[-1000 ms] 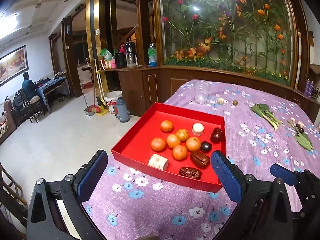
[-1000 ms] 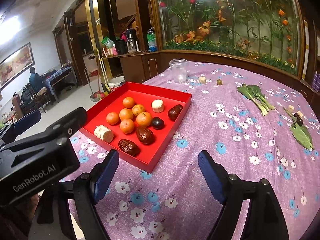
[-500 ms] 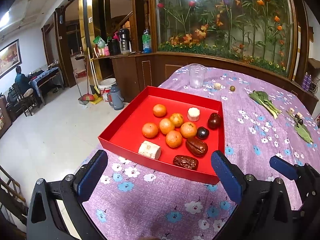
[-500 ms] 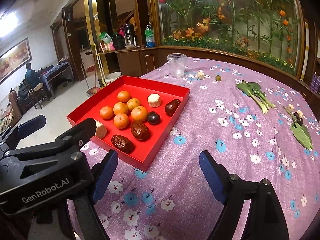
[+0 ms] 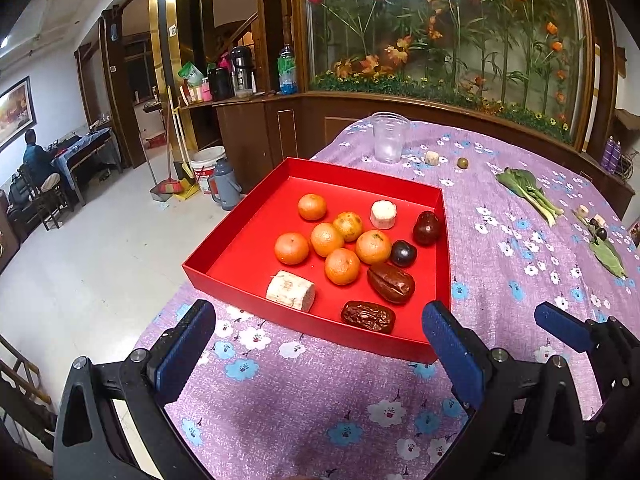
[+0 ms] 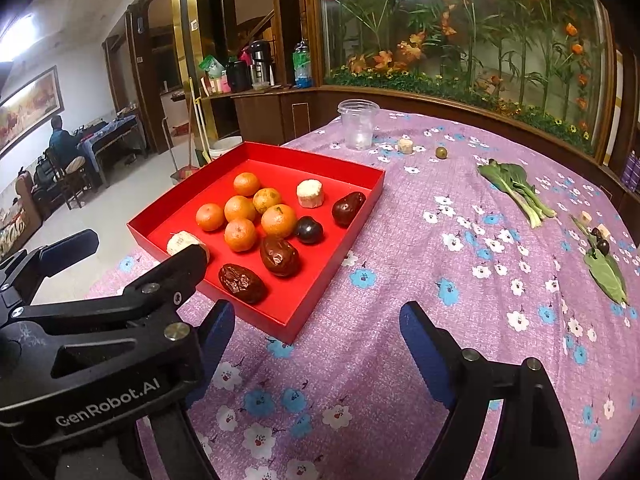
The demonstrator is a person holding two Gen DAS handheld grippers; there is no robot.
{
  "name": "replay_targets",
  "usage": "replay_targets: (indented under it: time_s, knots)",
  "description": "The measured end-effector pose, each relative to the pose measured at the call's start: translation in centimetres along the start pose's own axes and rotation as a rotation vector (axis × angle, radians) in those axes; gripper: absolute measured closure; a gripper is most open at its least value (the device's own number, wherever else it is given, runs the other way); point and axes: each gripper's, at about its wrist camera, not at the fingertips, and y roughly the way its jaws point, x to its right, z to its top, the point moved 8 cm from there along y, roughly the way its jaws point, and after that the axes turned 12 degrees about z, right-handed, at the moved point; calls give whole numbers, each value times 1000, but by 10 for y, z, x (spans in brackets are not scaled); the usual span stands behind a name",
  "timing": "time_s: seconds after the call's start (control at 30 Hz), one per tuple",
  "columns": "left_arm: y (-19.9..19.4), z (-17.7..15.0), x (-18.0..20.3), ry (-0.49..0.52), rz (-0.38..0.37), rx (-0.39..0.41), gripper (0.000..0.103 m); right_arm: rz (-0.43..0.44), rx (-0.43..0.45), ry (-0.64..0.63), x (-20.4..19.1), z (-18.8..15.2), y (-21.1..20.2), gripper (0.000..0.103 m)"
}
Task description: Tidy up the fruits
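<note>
A red tray [image 5: 248,240] [image 6: 360,204] sits on the purple flowered tablecloth. It holds several oranges [image 5: 340,266] [image 6: 240,234], dark dates [image 5: 368,316] [image 6: 242,278], a dark plum [image 5: 403,253] [image 6: 309,230] and two white cut pieces [image 5: 290,291] [image 6: 310,194]. My left gripper [image 5: 320,344] is open and empty, just short of the tray's near wall. My right gripper [image 6: 316,334] is open and empty, at the tray's near right corner. The left gripper's body [image 6: 100,320] hides part of the tray in the right wrist view.
A clear plastic cup [image 5: 389,138] [image 6: 358,124] stands beyond the tray. A white piece [image 6: 405,146], a small green fruit [image 6: 441,152], leafy greens [image 6: 516,188], a leaf [image 6: 606,276] and dark small fruits [image 6: 600,242] lie on the cloth to the right. The table edge drops to the floor on the left.
Both grippers have drawn back and tilted slightly; the tray now sits a little higher and farther in the views. Both stay open. Nothing on the table has moved.
</note>
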Motion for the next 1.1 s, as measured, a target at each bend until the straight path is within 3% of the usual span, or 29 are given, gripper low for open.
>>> replay_targets:
  time_s: [0.4, 0.73, 1.1]
  knots:
    - [7, 8, -2, -10, -7, 14, 0, 0, -11, -55, -10, 14, 15, 13]
    - [17, 7, -5, -30, -23, -22, 0, 0, -26, -56, -14, 19, 25, 12]
    - [13, 10, -1, -20, -47, -4, 0, 3, -32, -38, -13, 17, 27, 12]
